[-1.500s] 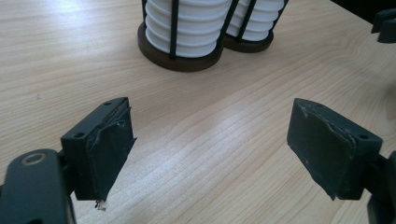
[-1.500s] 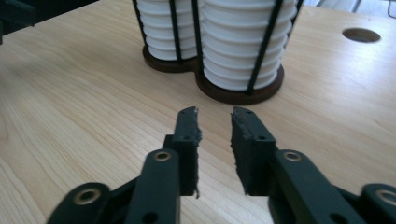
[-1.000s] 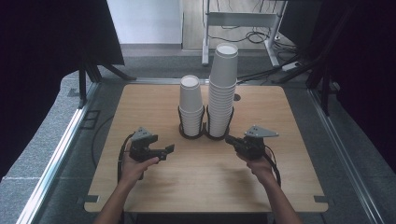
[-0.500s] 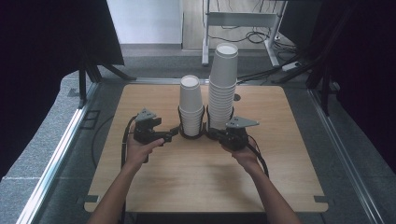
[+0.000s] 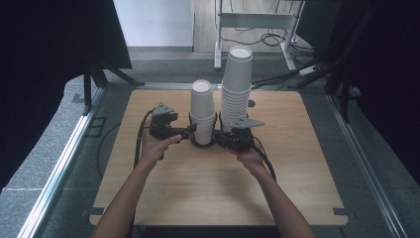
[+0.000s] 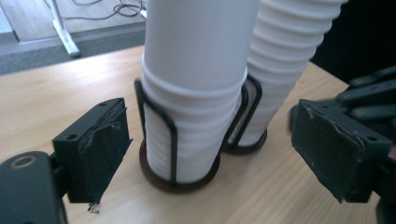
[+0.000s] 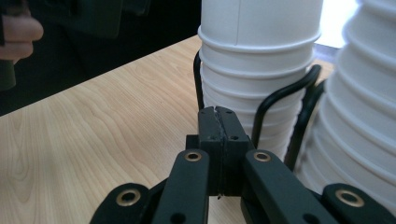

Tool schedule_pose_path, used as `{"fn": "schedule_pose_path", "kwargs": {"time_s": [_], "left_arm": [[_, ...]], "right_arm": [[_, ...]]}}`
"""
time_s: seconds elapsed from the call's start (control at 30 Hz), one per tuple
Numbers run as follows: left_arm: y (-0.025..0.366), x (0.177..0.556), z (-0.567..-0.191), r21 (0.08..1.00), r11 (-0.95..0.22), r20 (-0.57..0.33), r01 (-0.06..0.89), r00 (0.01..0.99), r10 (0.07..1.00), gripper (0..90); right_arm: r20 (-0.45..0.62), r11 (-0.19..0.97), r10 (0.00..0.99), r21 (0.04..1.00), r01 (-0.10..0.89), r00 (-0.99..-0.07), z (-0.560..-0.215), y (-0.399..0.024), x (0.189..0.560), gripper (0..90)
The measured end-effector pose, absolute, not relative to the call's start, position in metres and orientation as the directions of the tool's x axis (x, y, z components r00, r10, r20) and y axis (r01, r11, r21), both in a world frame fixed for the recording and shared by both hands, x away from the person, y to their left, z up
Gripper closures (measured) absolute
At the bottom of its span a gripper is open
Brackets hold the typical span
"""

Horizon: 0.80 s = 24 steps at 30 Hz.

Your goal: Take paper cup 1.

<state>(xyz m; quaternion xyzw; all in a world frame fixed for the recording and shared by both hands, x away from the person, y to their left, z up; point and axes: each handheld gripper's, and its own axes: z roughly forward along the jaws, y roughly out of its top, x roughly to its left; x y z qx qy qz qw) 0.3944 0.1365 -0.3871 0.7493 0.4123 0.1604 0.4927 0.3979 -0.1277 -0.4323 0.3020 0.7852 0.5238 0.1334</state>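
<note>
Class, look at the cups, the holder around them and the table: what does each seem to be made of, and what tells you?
Cups: likely paper, matte white, with rolled rims. Holder: probably coated metal wire, black with a slight sheen, bent in thin loops. Table: wood or wood-look laminate, pale, grain visible, smooth.

2 upright white paper cup stacks (image 5: 203, 111) (image 5: 236, 87) in black wire holders (image 6: 170, 140), table center; left stack shorter, right taller.
</note>
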Motion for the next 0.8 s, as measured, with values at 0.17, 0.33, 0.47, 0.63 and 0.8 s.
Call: {"fn": "schedule_pose_path", "kwargs": {"time_s": [0.17, 0.33, 0.47, 0.63, 0.8], "left_arm": [[0.127, 0.409, -0.388, 0.876, -0.176, -0.160, 0.450, 0.614, 0.773, 6.7], [0.121, 0.421, -0.387, 0.873, -0.181, -0.158, 0.452, 0.615, 0.772, 5.0], [0.120, 0.429, -0.387, 0.870, -0.169, -0.174, 0.463, 0.609, 0.774, 4.1], [0.116, 0.440, -0.389, 0.867, -0.166, -0.173, 0.469, 0.596, 0.784, 3.6], [0.113, 0.445, -0.390, 0.867, -0.156, -0.180, 0.473, 0.591, 0.787, 3.5]], "right_arm": [[0.109, 0.265, 0.609, 0.906, 0.331, -0.785, -0.431, -0.115, 0.409, 90.0], [0.112, 0.262, 0.609, 0.906, 0.333, -0.785, -0.430, -0.110, 0.414, 90.0], [0.099, 0.270, 0.612, 0.907, 0.324, -0.785, -0.429, -0.106, 0.416, 90.0], [0.124, 0.261, 0.613, 0.901, 0.348, -0.780, -0.428, -0.100, 0.422, 90.0], [0.099, 0.280, 0.610, 0.901, 0.331, -0.786, -0.427, -0.092, 0.425, 90.0]]}}
